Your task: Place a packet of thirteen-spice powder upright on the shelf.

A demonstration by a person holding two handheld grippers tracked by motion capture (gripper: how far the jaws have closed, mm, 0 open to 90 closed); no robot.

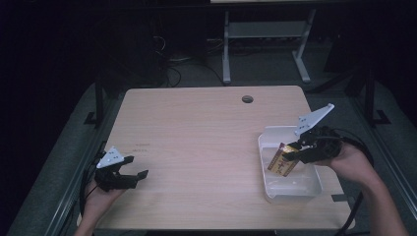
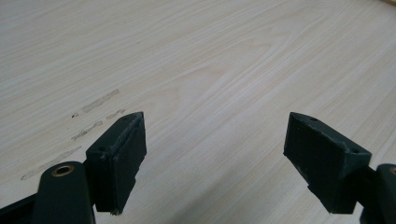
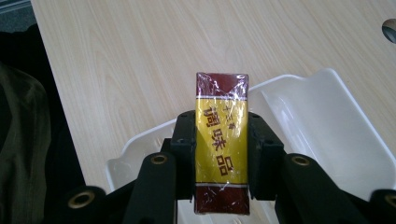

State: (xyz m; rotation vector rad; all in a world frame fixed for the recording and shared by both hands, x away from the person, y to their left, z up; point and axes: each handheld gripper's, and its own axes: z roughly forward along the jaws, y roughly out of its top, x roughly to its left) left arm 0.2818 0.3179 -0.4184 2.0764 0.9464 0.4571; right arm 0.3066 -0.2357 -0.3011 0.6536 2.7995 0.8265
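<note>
A small yellow and dark red box (image 1: 282,160) wrapped in clear film is held over the white plastic tray (image 1: 295,189) at the table's right side. My right gripper (image 1: 295,151) is shut on this box (image 3: 220,140), its pads pressing on both long sides, and the tray (image 3: 327,121) lies just below and beyond. Near the table's front left corner my left gripper (image 1: 137,167) hovers low over bare wood. In the left gripper view its jaws stand wide apart, and that gripper (image 2: 215,154) is open with nothing between the pads.
The light wooden table (image 1: 196,142) has a round cable hole (image 1: 247,99) at the back right. Faint scuff marks (image 2: 93,119) show on the wood ahead of my left gripper. A metal frame (image 1: 265,34) stands on the dark floor behind the table.
</note>
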